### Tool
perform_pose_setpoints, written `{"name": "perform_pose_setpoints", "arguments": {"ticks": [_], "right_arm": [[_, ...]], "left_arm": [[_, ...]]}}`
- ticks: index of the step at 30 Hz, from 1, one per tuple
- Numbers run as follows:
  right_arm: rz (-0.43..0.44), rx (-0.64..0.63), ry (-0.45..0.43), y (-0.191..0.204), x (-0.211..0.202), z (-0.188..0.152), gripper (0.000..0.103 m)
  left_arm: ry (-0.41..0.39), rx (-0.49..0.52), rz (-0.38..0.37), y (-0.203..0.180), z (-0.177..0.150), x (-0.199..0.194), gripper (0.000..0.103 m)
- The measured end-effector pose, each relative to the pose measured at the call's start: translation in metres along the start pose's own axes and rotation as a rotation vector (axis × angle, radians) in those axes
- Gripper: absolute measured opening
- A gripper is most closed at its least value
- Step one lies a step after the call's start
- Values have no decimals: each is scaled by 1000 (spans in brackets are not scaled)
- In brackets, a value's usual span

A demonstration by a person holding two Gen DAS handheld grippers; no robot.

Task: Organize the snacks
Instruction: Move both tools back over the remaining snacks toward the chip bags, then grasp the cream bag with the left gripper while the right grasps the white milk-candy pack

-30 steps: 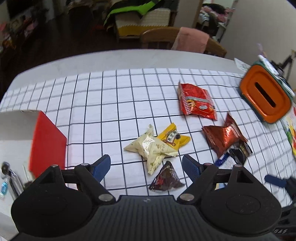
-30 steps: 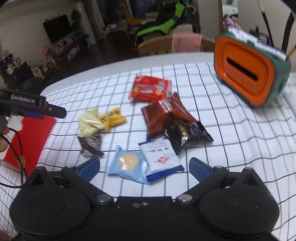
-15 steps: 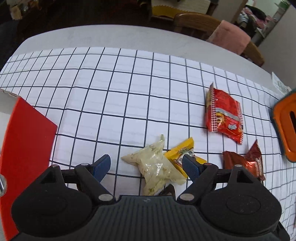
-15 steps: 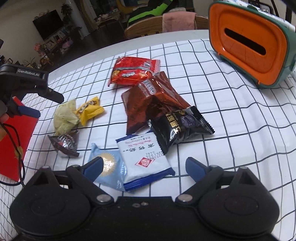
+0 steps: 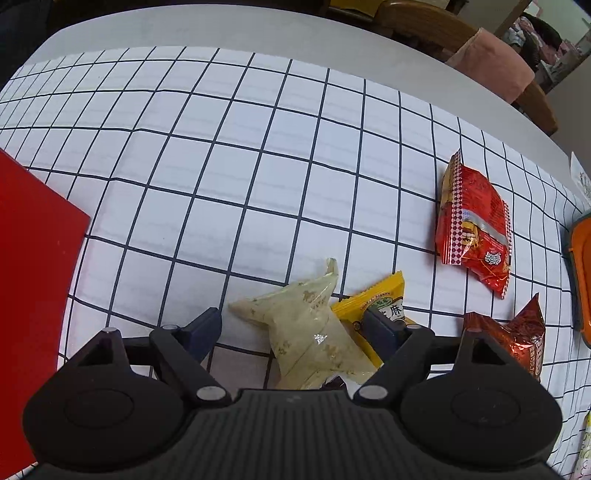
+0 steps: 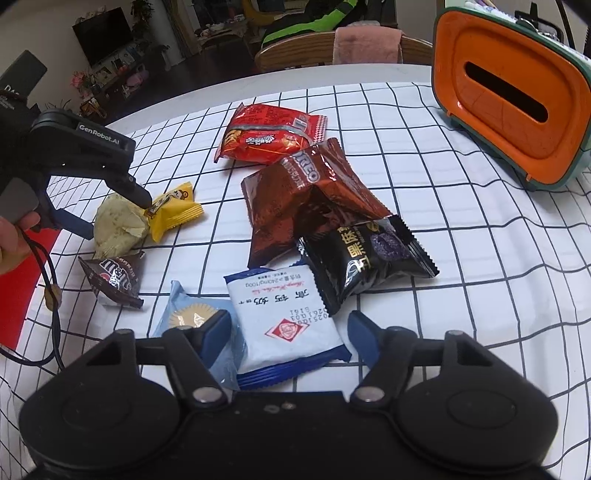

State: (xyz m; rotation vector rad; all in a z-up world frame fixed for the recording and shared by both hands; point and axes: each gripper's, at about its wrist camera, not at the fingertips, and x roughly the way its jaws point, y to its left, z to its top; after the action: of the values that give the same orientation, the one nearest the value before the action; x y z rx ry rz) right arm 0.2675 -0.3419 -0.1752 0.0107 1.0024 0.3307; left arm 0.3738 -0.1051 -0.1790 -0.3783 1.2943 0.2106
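Right wrist view—both jaws closing: right gripper point(image 6: 289, 334) around white packet point(image 6: 286, 321), left gripper point(image 5: 295, 326) around pale packet point(image 5: 306, 332).

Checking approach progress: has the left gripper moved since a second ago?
Yes. The left gripper has come down and forward over the pale snack packet, which now lies between its closing fingers.

A checked cloth point(image 5: 258, 155) covers the table. At its edge stands a wooden chair point(image 6: 413, 46) (a pink towel point(image 6: 365, 44) draped over it). A television point(image 6: 103, 35) hangs beyond.
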Motion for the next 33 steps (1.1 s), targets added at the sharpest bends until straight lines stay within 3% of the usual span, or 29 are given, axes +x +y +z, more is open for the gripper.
{"name": "perform_pose_setpoints", "arguments": {"ticks": [7, 11, 15, 31, 33], "right_arm": [[-30, -34, -16, 6, -2, -4, 54], [-34, -37, -19, 7, -3, -6, 51], [-28, -8, -17, 5, -5, -6, 49], [-4, 73, -52, 19, -46, -13, 48], [-8, 74, -61, 24, -54, -15, 48]], "left_arm": [[-5, -1, 7, 5, -1, -4, 58], [-3, 27, 7, 6, -2, -7, 39], [-18, 67, 20, 7, -6, -11, 33], [-58, 157, -36, 22, -33, -60, 30], [-62, 177, -45, 25, -36, -68, 20]]}}
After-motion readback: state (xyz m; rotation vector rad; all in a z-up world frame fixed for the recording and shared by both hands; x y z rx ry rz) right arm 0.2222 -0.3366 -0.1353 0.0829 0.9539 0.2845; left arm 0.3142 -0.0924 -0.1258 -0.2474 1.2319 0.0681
